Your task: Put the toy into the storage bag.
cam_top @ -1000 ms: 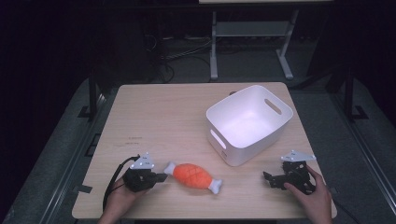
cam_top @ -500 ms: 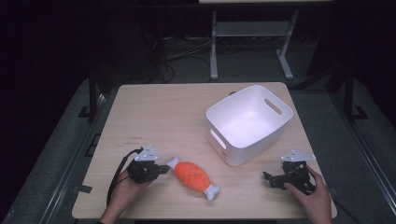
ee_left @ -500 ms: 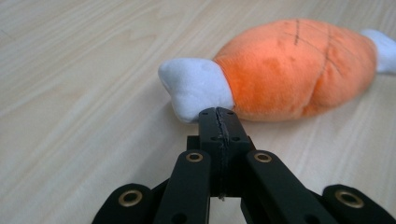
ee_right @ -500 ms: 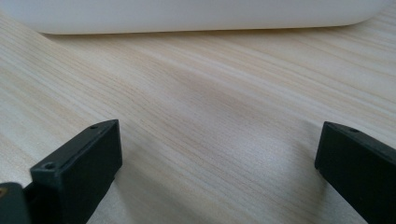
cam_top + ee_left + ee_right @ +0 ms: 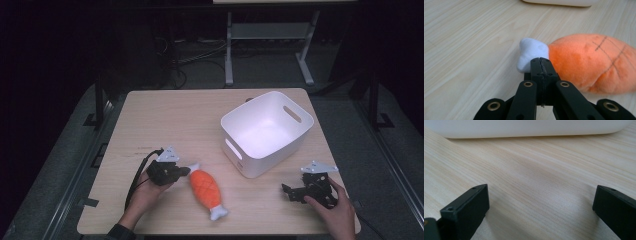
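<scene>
Item: plush fish toy (image 5: 206, 189), orange with white ends, lying on the surface (image 5: 175, 120) before the white bin (image 5: 267, 131). Likely soft, light, squashy; best pinched at a white end. My left hand-held gripper (image 5: 183, 171) is clenched empty against its near white end; my right hand-held gripper (image 5: 287, 191) rests released.

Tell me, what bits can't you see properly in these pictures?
- Plush toy: left gripper view, its far end is cut off by the right edge.
- White bin: right gripper view, the top edge cuts off all but its base.
- Left gripper: whether its shut tips pinch the toy's white end, hidden behind them.
</scene>
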Tool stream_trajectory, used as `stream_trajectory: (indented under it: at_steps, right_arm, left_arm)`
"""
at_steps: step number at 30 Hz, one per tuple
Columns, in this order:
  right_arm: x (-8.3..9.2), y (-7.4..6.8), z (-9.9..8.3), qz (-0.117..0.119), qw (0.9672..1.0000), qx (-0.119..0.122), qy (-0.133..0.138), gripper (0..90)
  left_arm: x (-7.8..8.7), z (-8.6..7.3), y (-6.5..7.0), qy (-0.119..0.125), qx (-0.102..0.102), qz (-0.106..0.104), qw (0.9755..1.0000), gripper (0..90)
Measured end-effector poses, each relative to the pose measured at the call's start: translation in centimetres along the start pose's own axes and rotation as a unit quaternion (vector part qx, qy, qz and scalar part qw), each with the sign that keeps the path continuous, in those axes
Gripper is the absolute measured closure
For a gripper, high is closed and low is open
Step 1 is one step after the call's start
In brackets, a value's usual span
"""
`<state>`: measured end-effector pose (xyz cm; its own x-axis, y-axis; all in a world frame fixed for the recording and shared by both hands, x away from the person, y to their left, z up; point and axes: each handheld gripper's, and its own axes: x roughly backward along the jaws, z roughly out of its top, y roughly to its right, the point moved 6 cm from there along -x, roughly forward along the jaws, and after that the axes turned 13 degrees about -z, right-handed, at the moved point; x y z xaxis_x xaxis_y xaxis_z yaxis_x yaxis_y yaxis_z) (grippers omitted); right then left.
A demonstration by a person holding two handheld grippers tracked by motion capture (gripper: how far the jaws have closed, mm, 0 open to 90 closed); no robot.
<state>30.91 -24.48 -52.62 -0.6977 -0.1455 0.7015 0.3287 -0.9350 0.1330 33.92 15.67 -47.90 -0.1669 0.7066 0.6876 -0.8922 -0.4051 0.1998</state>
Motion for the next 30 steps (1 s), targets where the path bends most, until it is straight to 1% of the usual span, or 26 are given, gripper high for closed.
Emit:
stream_trajectory:
  at_steps: [9, 12, 13, 14, 15, 16, 17, 18, 19, 21, 22, 23, 24, 27, 28, 29, 30]
  right_arm:
    - [0.0, 0.0, 0.0, -0.001, 1.0, 0.0, 0.0, 0.2]
    - [0.0, 0.0, 0.0, -0.001, 1.0, 0.0, 0.0, 0.2]
    - [0.0, 0.0, 0.0, -0.001, 1.0, 0.0, 0.0, 0.2]
    - [0.0, 0.0, 0.0, -0.001, 1.0, 0.0, 0.0, 0.2]
    - [0.0, 0.0, 0.0, -0.001, 1.0, 0.0, 0.0, 0.2]
    - [0.0, 0.0, 0.0, -0.001, 1.0, 0.0, 0.0, 0.2]
    - [0.0, 0.0, 0.0, -0.001, 1.0, 0.0, 0.0, 0.2]
    - [0.0, 0.0, 0.0, -0.001, 1.0, -0.001, 0.0, 0.2]
    - [0.0, 0.0, 0.0, -0.001, 1.0, -0.001, 0.0, 0.2]
    - [0.0, 0.0, 0.0, -0.001, 1.0, -0.001, 0.0, 0.2]
    - [0.0, 0.0, 0.0, -0.002, 1.0, -0.001, 0.0, 0.2]
    - [0.0, 0.0, 0.0, -0.002, 1.0, -0.001, 0.0, 0.2]
    - [0.0, 0.0, 0.0, -0.002, 1.0, -0.001, 0.0, 0.2]
    - [0.0, 0.0, 0.0, -0.002, 1.0, -0.001, 0.0, 0.2]
    - [0.0, 0.0, 0.0, -0.002, 1.0, -0.001, 0.0, 0.2]
    - [0.0, 0.0, 0.0, -0.002, 1.0, -0.001, 0.0, 0.2]
    - [0.0, 0.0, 0.0, -0.002, 1.0, -0.001, 0.0, 0.2]
  left_arm:
    - [-1.2, 1.3, -0.7, 0.0, -0.005, 0.001, 1.0, 89.5]
    - [-2.0, 1.9, -0.9, -0.002, -0.004, -0.002, 1.0, 89.5]
    - [-2.0, 1.9, -0.9, -0.002, -0.004, -0.002, 1.0, 89.5]
    - [-2.4, 2.3, -1.0, -0.006, -0.008, -0.004, 0.9999, 89.5]
    - [-2.4, 2.3, -1.0, -0.006, -0.008, -0.004, 0.9999, 89.5]
    - [-2.8, 2.6, -1.0, -0.007, -0.009, -0.005, 0.9999, 89.5]
    - [-2.8, 2.6, -1.0, -0.007, -0.009, -0.005, 0.9999, 89.5]
    - [-3.2, 3.0, -1.0, -0.005, -0.012, -0.006, 0.9999, 89.5]
    - [-3.2, 3.0, -1.0, -0.005, -0.012, -0.006, 0.9999, 89.5]
    - [-3.7, 3.3, -1.0, -0.004, -0.012, -0.01, 0.9999, 89.5]
    - [-4.1, 3.4, -1.0, -0.015, -0.017, -0.011, 0.9997, 89.5]
    - [-4.1, 3.4, -1.0, -0.015, -0.017, -0.011, 0.9997, 89.5]
    - [-4.3, 3.9, -1.0, -0.011, -0.018, -0.012, 0.9997, 89.5]
    - [-4.5, 4.3, -0.9, -0.01, -0.019, -0.014, 0.9997, 89.5]
    - [-4.8, 4.6, -0.8, -0.011, -0.025, -0.018, 0.9995, 89.5]
    - [-4.8, 4.6, -0.8, -0.011, -0.025, -0.018, 0.9995, 89.5]
    - [-5.2, 4.9, -0.6, -0.01, -0.027, -0.023, 0.9993, 89.5]
